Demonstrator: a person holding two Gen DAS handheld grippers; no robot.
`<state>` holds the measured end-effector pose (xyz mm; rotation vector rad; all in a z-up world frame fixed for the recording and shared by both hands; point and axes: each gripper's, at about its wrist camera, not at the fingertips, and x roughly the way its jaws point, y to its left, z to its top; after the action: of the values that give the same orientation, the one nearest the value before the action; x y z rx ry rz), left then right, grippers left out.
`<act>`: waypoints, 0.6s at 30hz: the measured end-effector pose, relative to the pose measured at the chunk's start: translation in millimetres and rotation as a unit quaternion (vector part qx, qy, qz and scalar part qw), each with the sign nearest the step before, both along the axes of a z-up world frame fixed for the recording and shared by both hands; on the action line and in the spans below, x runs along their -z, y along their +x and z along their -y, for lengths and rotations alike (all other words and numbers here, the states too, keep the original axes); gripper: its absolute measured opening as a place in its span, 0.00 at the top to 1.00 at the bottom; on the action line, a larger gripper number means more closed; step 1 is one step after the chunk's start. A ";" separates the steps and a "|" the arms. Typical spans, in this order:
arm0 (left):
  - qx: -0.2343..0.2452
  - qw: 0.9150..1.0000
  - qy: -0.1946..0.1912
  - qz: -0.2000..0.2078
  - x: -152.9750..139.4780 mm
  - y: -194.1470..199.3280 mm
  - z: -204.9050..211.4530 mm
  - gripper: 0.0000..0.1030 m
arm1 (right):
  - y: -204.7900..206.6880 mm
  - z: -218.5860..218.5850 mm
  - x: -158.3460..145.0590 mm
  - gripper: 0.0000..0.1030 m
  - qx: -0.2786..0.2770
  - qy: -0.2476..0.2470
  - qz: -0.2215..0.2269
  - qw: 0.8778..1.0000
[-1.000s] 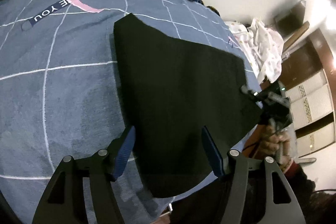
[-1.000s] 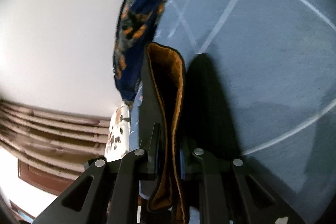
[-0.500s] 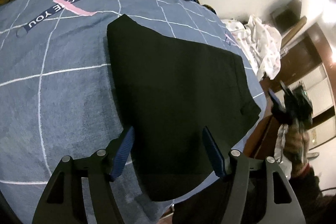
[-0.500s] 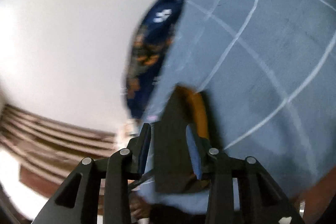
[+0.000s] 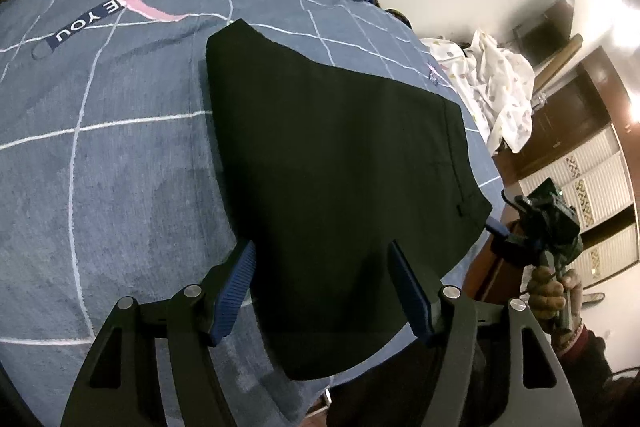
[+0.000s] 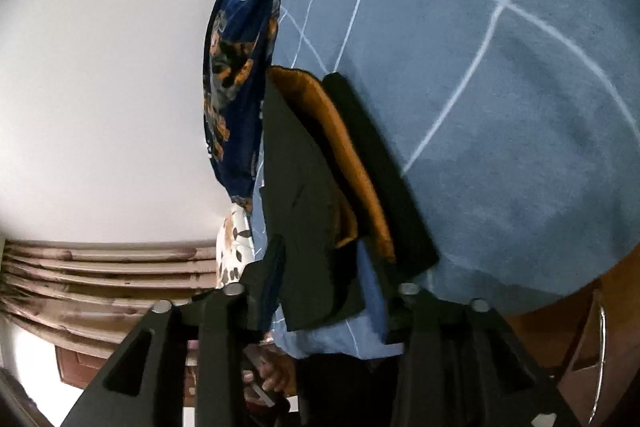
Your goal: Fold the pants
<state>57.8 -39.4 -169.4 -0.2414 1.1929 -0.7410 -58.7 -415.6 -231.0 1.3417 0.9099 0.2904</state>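
Folded pants (image 5: 336,187) lie flat, apparently released.

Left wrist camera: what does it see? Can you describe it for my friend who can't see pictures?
Folded black pants lie flat on a blue checked bedsheet. The left gripper hangs open above their near edge, touching nothing. At the right, a hand holds the right gripper just off the pants' corner.
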 end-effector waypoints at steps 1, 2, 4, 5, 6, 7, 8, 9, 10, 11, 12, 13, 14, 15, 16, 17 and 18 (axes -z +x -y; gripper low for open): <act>0.001 1.000 0.001 -0.001 1.1 -0.4 -0.5 0.33 | 0.7 -1.9 -0.5 0.60 0.000 -0.009 0.000 1.000; 0.001 1.000 0.003 -0.002 1.7 -0.5 -0.3 0.33 | 3.0 -2.2 -2.1 0.65 -0.001 -0.021 0.001 1.000; 0.001 1.000 0.004 -0.003 2.1 -1.7 -0.8 0.33 | 5.7 -4.9 -7.5 0.87 -0.008 -0.043 0.000 0.999; 0.001 1.000 0.004 -0.005 1.9 -1.7 -1.1 0.33 | 6.0 -7.0 -10.4 0.87 -0.008 -0.054 0.004 0.999; 0.000 1.000 0.004 -0.005 1.5 -1.3 -0.4 0.33 | 5.4 -9.8 -16.9 0.88 -0.009 -0.061 0.014 0.998; -0.001 1.000 0.004 -0.007 0.6 -1.3 -0.6 0.33 | 4.4 -12.6 -23.9 0.88 -0.009 -0.069 0.023 0.997; -0.002 1.000 0.004 -0.007 0.5 -1.5 -1.4 0.33 | 0.5 -14.4 -34.6 0.88 -0.008 -0.076 0.035 0.996; -0.003 1.000 0.003 -0.008 -0.7 -1.8 -1.6 0.33 | -4.8 -14.8 -44.5 0.88 -0.004 -0.074 0.049 0.996; -0.003 1.000 0.002 -0.007 -0.8 -2.3 -1.6 0.33 | -10.9 -14.2 -50.5 0.88 -0.003 -0.073 0.058 0.996; -0.002 1.000 0.003 -0.006 -1.4 -3.1 -0.9 0.33 | -16.1 -13.7 -55.0 0.88 -0.001 -0.077 0.059 0.995; 0.000 1.000 0.003 -0.005 -1.1 -3.3 -0.3 0.33 | -19.7 -13.3 -54.2 0.88 -0.001 -0.078 0.055 0.995; 0.001 1.000 0.005 -0.004 -0.6 -3.9 0.5 0.31 | -22.9 -12.4 -48.4 0.88 -0.004 -0.077 0.044 0.996; 0.002 1.000 0.008 -0.003 0.6 -4.2 1.9 0.31 | -25.0 -10.6 -36.5 0.88 -0.002 -0.076 0.022 0.997; 0.003 1.000 0.010 -0.004 1.8 -4.5 2.8 0.31 | -28.1 -8.0 -21.9 0.89 0.002 -0.066 -0.001 0.998; 0.004 1.000 0.011 -0.005 2.7 -4.5 3.9 0.31 | -29.5 -5.9 -9.9 0.89 0.006 -0.054 -0.017 0.998; 0.006 1.000 0.013 -0.003 3.4 -5.2 4.4 0.31 | -29.6 -3.7 2.6 0.90 0.011 -0.041 -0.032 0.999; 0.006 1.000 0.015 -0.003 3.6 -5.6 5.0 0.31 | -28.6 -3.7 9.1 0.90 0.015 -0.031 -0.041 0.999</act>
<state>52.2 -44.4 -172.9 -0.2120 1.2109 -0.7343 -87.3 -411.9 -240.1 1.3165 0.9588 0.1849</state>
